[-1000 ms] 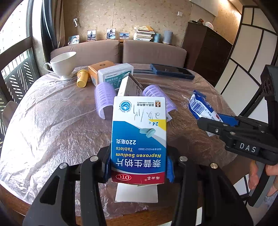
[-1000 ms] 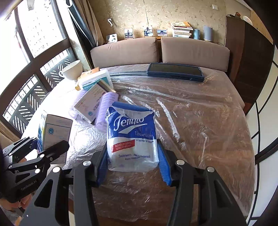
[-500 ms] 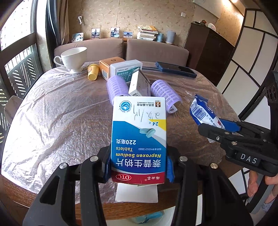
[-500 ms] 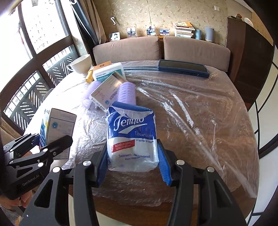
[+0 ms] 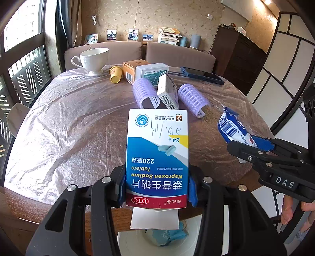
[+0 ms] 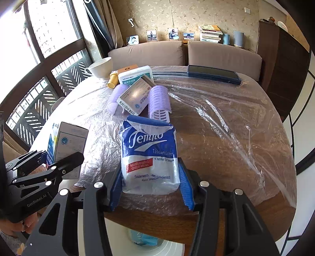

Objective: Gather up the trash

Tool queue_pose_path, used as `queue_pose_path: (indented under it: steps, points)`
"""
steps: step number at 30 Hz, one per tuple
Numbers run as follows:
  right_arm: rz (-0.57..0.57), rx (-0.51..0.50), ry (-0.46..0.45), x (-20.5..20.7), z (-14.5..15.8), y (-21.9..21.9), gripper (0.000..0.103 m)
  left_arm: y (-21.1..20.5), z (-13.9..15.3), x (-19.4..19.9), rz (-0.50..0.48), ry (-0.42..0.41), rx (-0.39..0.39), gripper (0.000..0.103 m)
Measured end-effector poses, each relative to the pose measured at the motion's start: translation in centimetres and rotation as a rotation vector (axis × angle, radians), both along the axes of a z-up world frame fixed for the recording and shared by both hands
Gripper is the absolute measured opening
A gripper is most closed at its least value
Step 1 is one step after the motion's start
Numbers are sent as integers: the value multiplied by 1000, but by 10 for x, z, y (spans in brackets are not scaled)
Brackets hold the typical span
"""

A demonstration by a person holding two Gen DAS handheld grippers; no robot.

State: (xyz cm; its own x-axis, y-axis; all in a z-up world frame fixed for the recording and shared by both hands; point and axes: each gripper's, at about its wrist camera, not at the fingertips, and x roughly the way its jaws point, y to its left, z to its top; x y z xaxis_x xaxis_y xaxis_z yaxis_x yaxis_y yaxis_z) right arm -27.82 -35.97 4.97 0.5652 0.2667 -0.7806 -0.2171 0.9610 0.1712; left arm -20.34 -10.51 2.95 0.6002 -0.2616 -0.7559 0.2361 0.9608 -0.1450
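With the left gripper (image 5: 157,189) clamped on the Naproxen Sodium tablet box (image 5: 157,155) and the right gripper (image 6: 150,185) clamped on the Tempo tissue pack (image 6: 149,155) at the table (image 6: 226,137) edge, the carry step presumably requires release over the white bin (image 5: 189,236) below

Black tongs (image 5: 157,187) w/ blue ribbed pads (image 6: 186,189), silver screws, "DAS" & "GenRobot.AI" markings.

Beige patterned wallpaper (image 5: 177,17) behind a brown cushioned bench back (image 5: 178,54), with a ledge carrying small photo frames (image 5: 133,35) and a book stack (image 5: 169,35). Dark-framed windows (image 6: 49,33) with lattice railing at left, admitting strong daylight; dark wooden cabinet (image 5: 236,53) and white-panelled screen (image 5: 283,65) at right. Round wooden tabletop (image 6: 226,126) under crinkled clear plastic sheeting.
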Motion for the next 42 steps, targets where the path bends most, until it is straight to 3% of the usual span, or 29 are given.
queue_pose_path:
  steps: [19, 33, 42]
  points:
    - [-52, -1, -5, -47, 0, 9, 49, 18, -6, -34, -58, 14, -13, 48]
    - [51, 29, -11, -92, -2, -4, 49, 1, -3, -76, 26, 13, 6, 48]
    - [100, 38, 27, -127, -18, -16, 49, -12, -13, -113, 86, 40, 24, 48]
